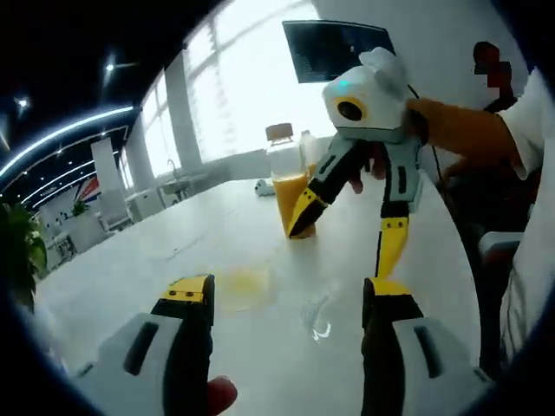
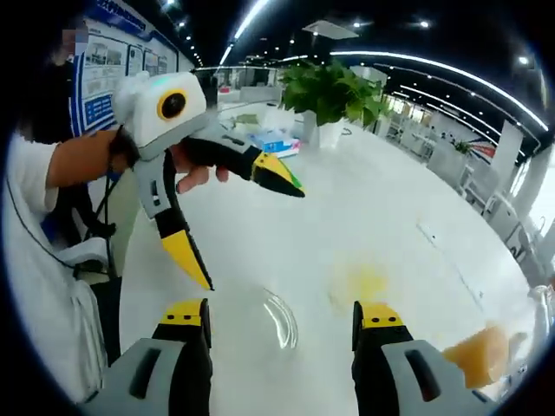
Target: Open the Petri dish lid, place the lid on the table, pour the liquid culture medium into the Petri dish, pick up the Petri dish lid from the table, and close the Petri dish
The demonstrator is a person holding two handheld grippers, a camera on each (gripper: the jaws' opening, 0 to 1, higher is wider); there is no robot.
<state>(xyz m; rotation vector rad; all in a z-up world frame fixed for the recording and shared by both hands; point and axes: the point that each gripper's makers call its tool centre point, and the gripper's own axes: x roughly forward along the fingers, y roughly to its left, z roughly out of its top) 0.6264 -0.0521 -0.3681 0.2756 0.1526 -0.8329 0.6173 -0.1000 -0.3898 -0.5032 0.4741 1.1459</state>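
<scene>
Nearly poured: lid still off

Seemingly the medium is in: the dish (image 1: 245,286) holds yellow on the table (image 1: 173,251), its lid (image 1: 321,316) just right of it, still to be replaced. Far off stands a bottle (image 1: 289,186) beside the right gripper (image 1: 347,221); left gripper (image 1: 286,299) near. Both are spread, empty. A plant (image 2: 334,91) sits far.

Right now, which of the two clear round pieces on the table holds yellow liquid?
The Petri dish, lying ahead of the left-hand jaw in the left gripper view, holds a yellow pool. The lid beside it is clear and empty.
</scene>
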